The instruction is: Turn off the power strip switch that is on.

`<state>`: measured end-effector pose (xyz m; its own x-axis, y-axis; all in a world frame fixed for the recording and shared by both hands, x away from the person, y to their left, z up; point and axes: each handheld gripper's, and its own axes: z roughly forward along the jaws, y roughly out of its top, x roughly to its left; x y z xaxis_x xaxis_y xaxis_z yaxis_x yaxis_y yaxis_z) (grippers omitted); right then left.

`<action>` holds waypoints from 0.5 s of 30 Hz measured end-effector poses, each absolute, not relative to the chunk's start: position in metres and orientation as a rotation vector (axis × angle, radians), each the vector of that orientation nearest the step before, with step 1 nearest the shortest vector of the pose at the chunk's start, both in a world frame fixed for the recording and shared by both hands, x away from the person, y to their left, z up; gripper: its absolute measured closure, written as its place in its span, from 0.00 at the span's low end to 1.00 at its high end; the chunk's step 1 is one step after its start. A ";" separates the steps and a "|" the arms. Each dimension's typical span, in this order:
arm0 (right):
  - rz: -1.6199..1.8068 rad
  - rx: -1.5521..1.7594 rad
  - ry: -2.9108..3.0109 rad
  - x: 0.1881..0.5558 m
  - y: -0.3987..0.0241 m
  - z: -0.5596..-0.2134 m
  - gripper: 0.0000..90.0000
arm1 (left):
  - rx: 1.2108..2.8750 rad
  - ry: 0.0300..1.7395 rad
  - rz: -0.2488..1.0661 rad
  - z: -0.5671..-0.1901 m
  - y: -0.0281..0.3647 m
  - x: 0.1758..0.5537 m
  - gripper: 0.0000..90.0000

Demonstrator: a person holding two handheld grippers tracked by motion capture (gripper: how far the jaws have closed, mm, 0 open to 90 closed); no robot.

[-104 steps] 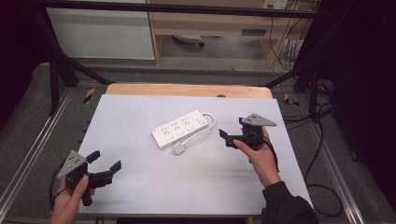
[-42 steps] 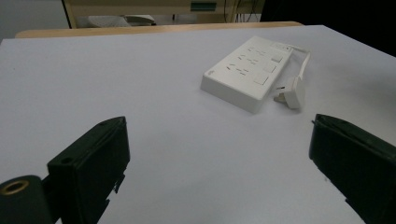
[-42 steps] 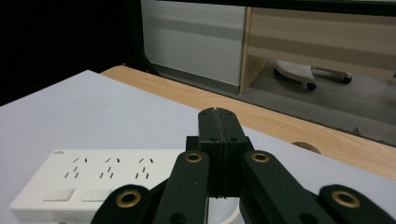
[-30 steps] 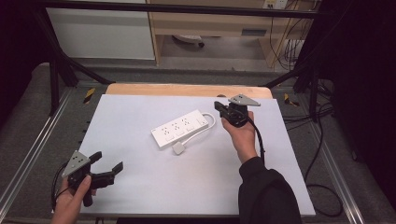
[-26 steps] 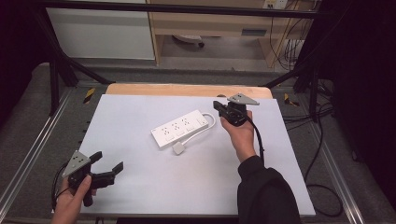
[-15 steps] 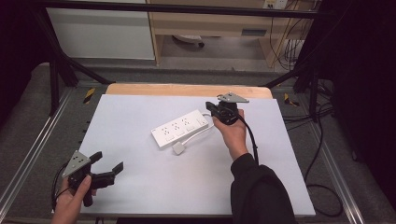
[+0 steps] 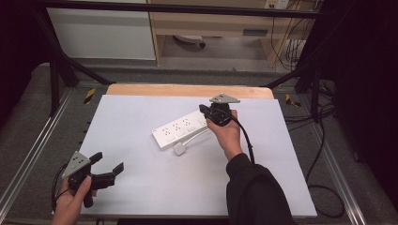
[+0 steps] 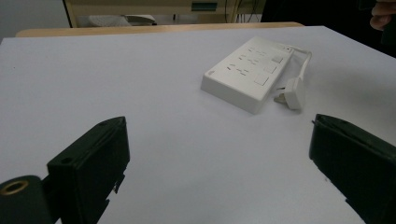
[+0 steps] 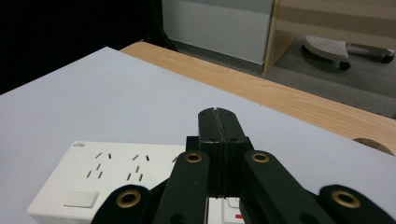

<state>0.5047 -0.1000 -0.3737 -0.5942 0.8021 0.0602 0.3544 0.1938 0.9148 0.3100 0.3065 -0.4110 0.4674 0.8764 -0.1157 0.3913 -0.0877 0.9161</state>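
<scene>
A person stands at a white table (image 7: 141,187) with a two-jaw gripper in each hand. A white power strip (image 7: 180,130) lies flat near the middle of the table, slanted, sockets facing up, with its short cord looped around the far end and its plug (image 7: 179,149) resting just beside its near long edge. The right gripper (image 7: 209,114) hovers over the right end of the strip, and the right gripper view shows its jaws pressed fully together with nothing between them, pointing down toward the end where a switch with a red mark sits. That closed, pointed posture looks suited to pushing the switch or nudging the strip rather than grasping it, though contact cannot be confirmed. The left gripper (image 7: 107,171) waits near the front left corner, well apart from the strip, its jaws spread wide and empty, seemingly parked out of the way. Bare tabletop surrounds the strip on every side, so there is open room to slide it. A wooden edge (image 7: 187,90) borders the far side, and metal rails run along both flanks.
</scene>
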 end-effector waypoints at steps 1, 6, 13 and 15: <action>1.378 1.075 2.047 0.505 -0.099 -0.374 1.00 | 1.684 1.101 0.590 -0.411 0.306 0.310 0.06; 1.386 1.096 2.046 0.505 -0.095 -0.377 1.00 | 1.685 1.096 0.587 -0.411 0.305 0.310 0.06; 1.389 1.102 2.054 0.505 -0.091 -0.382 1.00 | 1.692 1.088 0.588 -0.411 0.304 0.310 0.06; 1.392 1.101 2.057 0.504 -0.090 -0.383 1.00 | 1.688 1.079 0.583 -0.411 0.304 0.310 0.06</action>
